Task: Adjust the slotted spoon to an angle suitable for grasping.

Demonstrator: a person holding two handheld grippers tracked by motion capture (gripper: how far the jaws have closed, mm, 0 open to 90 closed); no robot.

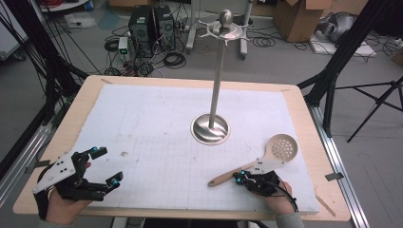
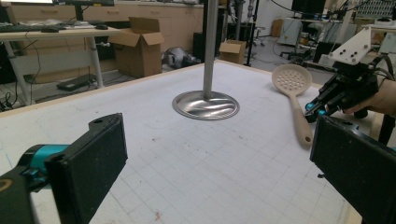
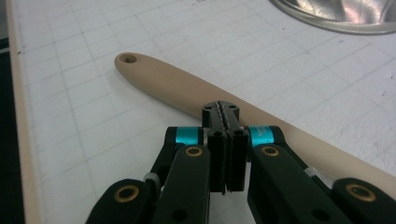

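Note:
A beige slotted spoon [image 1: 281, 146] lies flat on the white mat at the right, its handle [image 3: 159, 84] pointing toward the near edge. My right gripper [image 1: 240, 178] is beside the middle of that handle, jaws shut against each other with nothing between them. In the right gripper view the shut tips [image 3: 223, 109] sit at the handle's near side; I cannot tell if they touch it. My left gripper [image 1: 107, 166] rests at the near left corner, open wide and empty. From the left gripper view its pads [image 2: 88, 163] frame the spoon [image 2: 292, 84] and the right gripper [image 2: 313, 109] across the mat.
A metal utensil stand rises from a round base [image 1: 210, 128] at the mat's centre, its pole ending in a hook ring [image 1: 223, 29]. The gridded mat [image 1: 166, 123] covers a wooden table [image 1: 313, 152]. Computers, cables and boxes lie on the floor beyond.

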